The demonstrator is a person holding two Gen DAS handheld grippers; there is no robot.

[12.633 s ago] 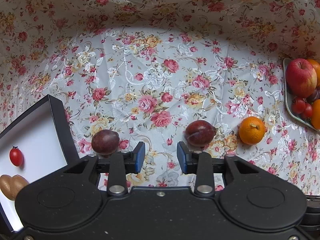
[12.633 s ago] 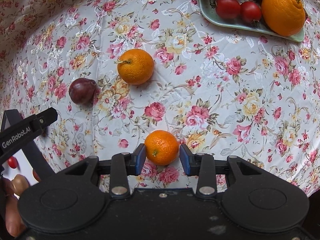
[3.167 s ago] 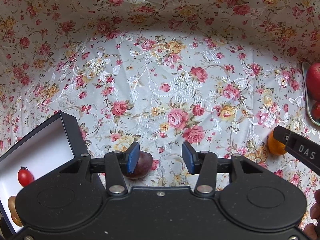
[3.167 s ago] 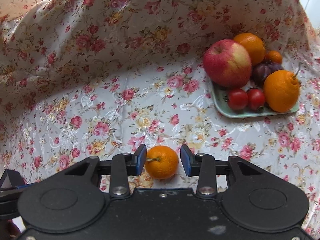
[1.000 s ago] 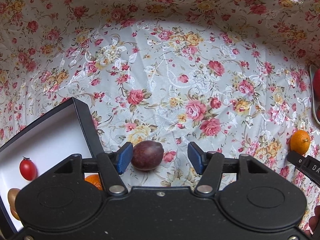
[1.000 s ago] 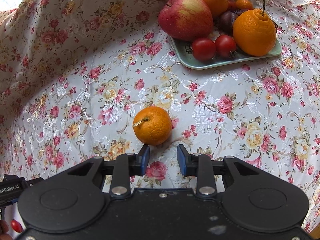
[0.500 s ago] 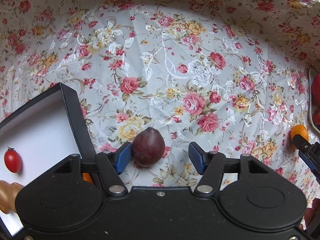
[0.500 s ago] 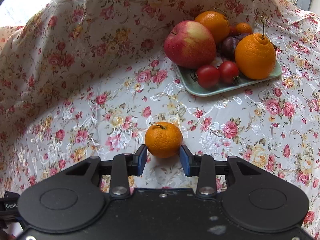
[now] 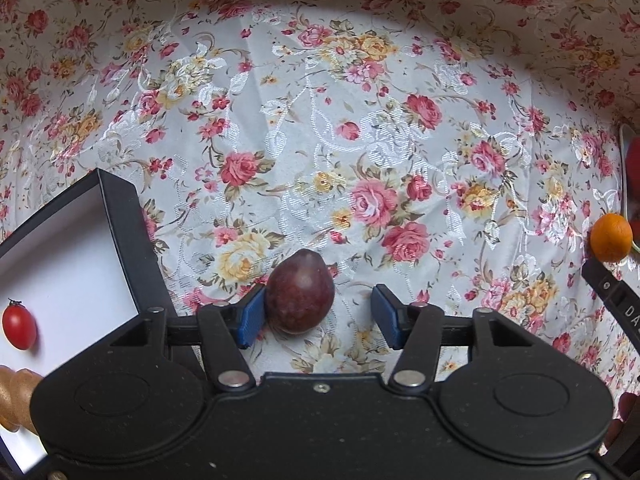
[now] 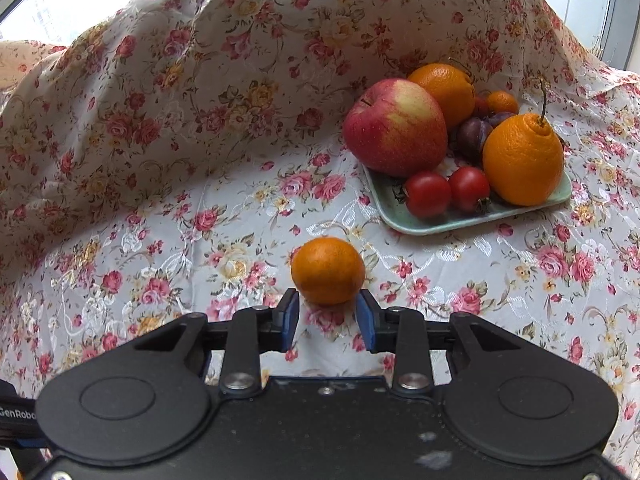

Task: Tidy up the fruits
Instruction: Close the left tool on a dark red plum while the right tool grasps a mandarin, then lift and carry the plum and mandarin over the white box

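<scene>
Cloth: floral tablecloth (image 9: 320, 128) covers the table, bunched at twelve o'clock.
Window: daylight (image 10: 60, 4) at eleven o'clock.

Each hand-held gripper (image 9: 316, 318) (image 10: 327, 322) is matte black plastic with blue pads (image 9: 251, 316), silver screws and white lettering.

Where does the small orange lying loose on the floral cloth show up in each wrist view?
Left wrist view: the small orange sits at the far right edge, above the tip of the other gripper.
Right wrist view: the small orange is at centre, between the jaw tips of the right gripper, below and left of the green plate.
Shared landmark: the floral cloth under it in both.
</scene>
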